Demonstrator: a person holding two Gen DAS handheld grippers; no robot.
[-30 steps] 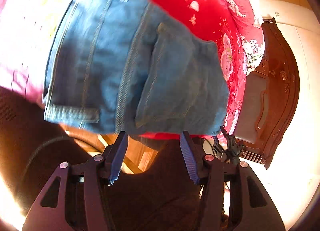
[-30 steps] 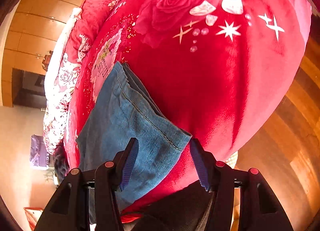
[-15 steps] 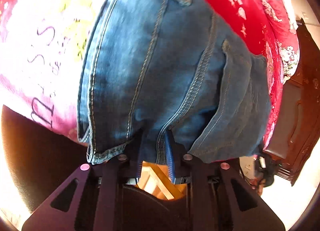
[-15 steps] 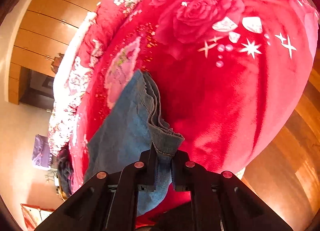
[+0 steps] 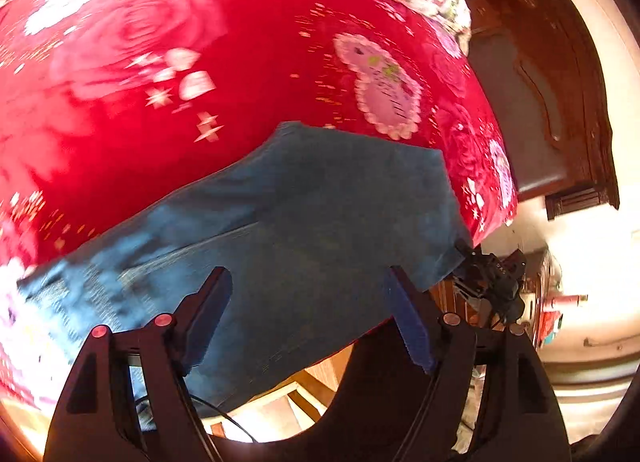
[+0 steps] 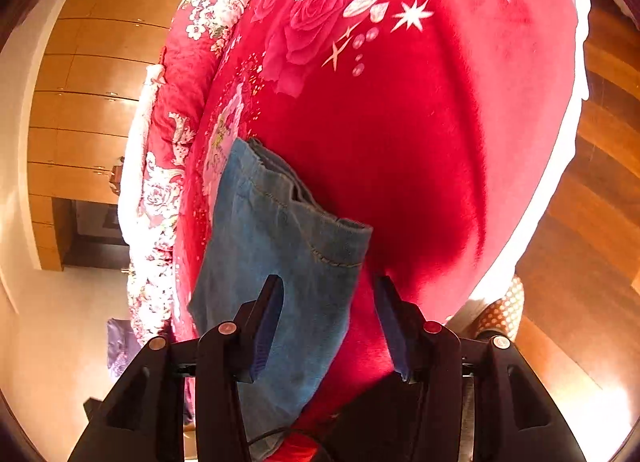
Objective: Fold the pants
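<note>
The blue denim pants [image 5: 304, 222] lie folded on the red flowered bedspread [image 5: 160, 62] near the bed's edge. My left gripper [image 5: 308, 314] is open and empty, its jaws wide apart just above the near part of the pants. In the right wrist view the pants [image 6: 280, 246] show as a layered stack with the hems at the top. My right gripper [image 6: 328, 322] is open and empty over the stack's lower right corner.
A dark carved wooden headboard [image 5: 560, 102] stands right of the bed. Wooden floor [image 6: 580, 222] lies beyond the bed's edge. Wooden wardrobe doors [image 6: 92, 82] line the far wall. A small black tripod-like object [image 5: 492, 278] stands by the bed.
Half a second ago both grippers were shut on the denim. Both have now opened, let the pants go and drawn back, and the pants rest on the bedspread.
</note>
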